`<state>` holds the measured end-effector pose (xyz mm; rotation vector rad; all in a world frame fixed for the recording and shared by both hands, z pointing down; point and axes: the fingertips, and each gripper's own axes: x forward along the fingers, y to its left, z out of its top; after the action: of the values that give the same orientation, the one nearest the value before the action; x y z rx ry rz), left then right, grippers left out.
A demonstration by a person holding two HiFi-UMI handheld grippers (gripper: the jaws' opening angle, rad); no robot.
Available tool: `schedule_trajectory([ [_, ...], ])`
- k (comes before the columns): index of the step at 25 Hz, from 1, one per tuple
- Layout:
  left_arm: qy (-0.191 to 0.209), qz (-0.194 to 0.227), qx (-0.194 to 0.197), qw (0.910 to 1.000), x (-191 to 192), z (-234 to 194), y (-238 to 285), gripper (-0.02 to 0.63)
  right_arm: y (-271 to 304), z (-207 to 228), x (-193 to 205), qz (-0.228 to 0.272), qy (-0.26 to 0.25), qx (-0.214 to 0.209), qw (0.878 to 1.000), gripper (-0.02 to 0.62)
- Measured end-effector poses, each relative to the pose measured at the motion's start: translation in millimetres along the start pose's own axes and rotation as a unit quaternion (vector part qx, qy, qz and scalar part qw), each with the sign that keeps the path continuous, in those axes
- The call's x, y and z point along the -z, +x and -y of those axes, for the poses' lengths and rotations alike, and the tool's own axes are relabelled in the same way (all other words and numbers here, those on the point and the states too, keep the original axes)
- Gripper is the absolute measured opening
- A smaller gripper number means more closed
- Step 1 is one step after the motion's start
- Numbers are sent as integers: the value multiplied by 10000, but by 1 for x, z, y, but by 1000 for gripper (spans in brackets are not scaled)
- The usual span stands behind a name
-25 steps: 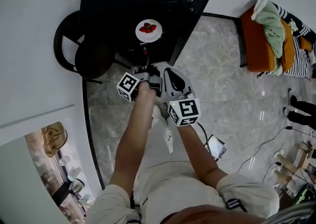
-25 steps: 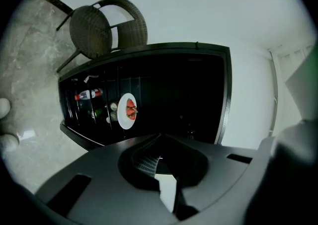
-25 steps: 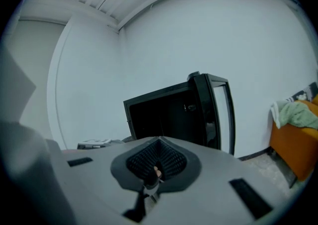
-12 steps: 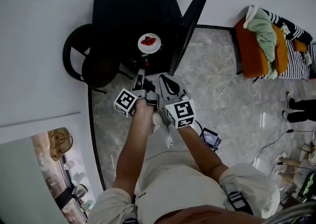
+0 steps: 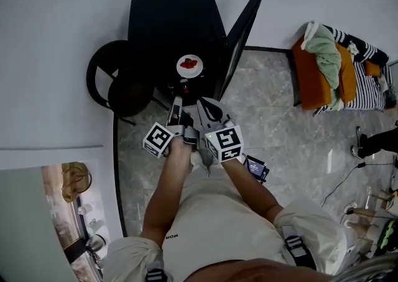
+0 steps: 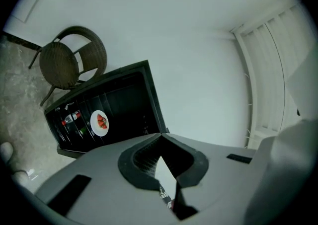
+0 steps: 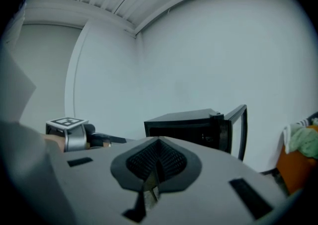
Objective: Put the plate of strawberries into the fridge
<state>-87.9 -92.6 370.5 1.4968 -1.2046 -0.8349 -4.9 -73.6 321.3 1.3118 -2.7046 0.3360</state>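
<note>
Looks like the placing is basically done here: the plate of strawberries sits on a shelf inside the fridge, beside some bottles, and the fridge door stands wide open. The left gripper and right gripper hang in front of the fridge, well apart from the plate, both with jaws closed up and gripping nothing, so I'd guess the next move is just swinging that door shut. The plate's round, so there's no real long axis or heading to call, and it seems to lie flat with the berries bunched in the middle.
</note>
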Motion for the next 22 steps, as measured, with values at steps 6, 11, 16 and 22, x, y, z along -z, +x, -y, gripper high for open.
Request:
schedule_trajectory([
  [6,-333,127,106,9993,-2,23,-11,2,-4,-3,-22,104,-96,-6,9999,5],
  [11,-619,264,255,9974,-10,31,-21,0,-8,-11,-38,233,-266,-82,9993,5],
  [16,-658,314,472,9962,-14,43,-21,1,-9,-12,-53,344,-366,-66,9987,5],
  [22,-574,152,638,9962,-11,58,-15,2,-5,-9,-59,403,-407,-47,9983,5],
])
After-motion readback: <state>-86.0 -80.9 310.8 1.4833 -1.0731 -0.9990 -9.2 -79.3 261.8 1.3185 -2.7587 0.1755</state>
